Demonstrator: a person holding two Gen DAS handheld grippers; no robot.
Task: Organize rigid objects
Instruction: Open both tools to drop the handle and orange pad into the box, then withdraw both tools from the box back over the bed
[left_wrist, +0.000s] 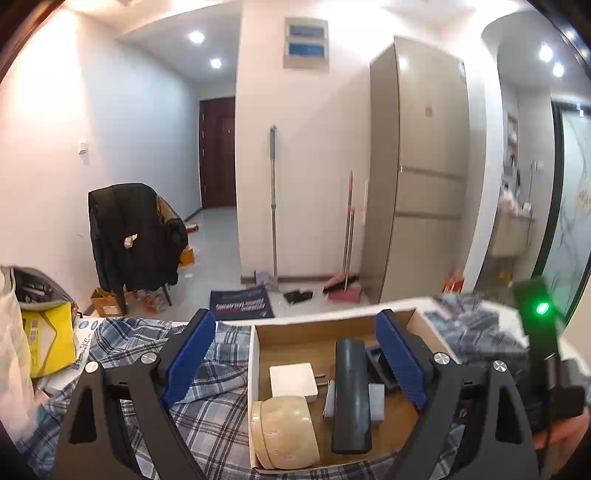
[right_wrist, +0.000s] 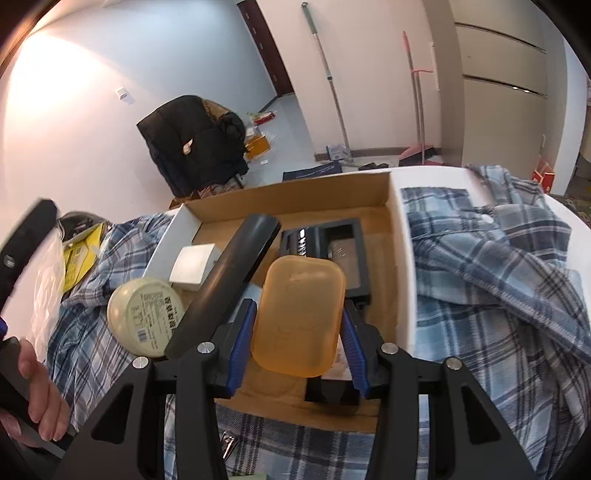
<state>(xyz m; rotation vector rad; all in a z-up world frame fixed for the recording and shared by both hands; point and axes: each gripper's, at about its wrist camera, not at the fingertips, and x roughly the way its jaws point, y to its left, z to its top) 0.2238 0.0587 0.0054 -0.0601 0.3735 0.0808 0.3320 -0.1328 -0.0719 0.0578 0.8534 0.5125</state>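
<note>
A plaid blue-and-white cloth (right_wrist: 491, 280) is spread in rumpled folds over the white table (right_wrist: 436, 177), and on it sits an open cardboard box (right_wrist: 295, 199) with a white outer wall, the place where the rigid things are gathered. Longest among them is a dark grey bar (left_wrist: 351, 391) lying lengthwise through the middle of the box, one end propped higher than the other. To its right lies a black rectangular frame-like piece (right_wrist: 332, 240), partly hidden. At the near left corner of the box a round cream tin (right_wrist: 147, 321) with a printed label stands tilted on its edge, and just behind it rests a small white square block (right_wrist: 194, 264), touching the bar's side or very nearly. The right gripper (right_wrist: 297, 325) hangs over the near half of the box, its blue pads pinching a translucent orange soap-shaped case (right_wrist: 299, 314) by its two long sides, the case held up clear of the box floor. The left gripper (left_wrist: 295, 354) hovers over the box's left wall with its blue fingers (left_wrist: 190, 354) spread wide and nothing between them; a hand (right_wrist: 37, 398) grips its handle.
</note>
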